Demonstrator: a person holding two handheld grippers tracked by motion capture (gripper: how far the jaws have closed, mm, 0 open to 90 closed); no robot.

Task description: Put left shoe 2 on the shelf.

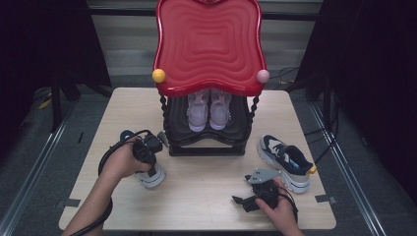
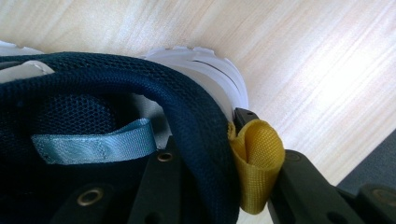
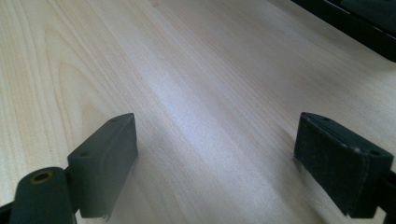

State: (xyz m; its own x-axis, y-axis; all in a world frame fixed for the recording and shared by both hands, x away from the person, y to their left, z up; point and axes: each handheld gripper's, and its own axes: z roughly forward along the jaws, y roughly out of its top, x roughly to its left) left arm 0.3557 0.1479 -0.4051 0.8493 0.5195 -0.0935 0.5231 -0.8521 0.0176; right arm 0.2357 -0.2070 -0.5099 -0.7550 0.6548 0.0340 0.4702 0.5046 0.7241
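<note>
A pair of pink shoes (image 1: 209,109) already sits on the lower shelf of the red rack (image 1: 209,46). Two blue and white shoes are not on it yet, so I think the job is about half done.

The left gripper (image 1: 147,156) is clamped on the heel of one blue shoe (image 1: 150,177). In the left gripper view, one jaw is inside the shoe and the other is outside, by the yellow loop (image 2: 256,163). The dark blue collar (image 2: 187,112) is pinched between them. This shoe is on the table (image 1: 206,196), near the left front of the rack. The hand hides most of it from above, so I cannot be sure which way its toe points. Its white sole (image 2: 210,70) lies on the wood.

The other shoe (image 1: 286,161) lies to the right of the rack. Its long side runs slanted, toe toward the rack and heel toward the near right.

The right gripper (image 1: 243,200) rests low over bare table, jaws wide apart, holding nothing.

What is left, I think: lift the gripped shoe onto the rack, then its mate.
</note>
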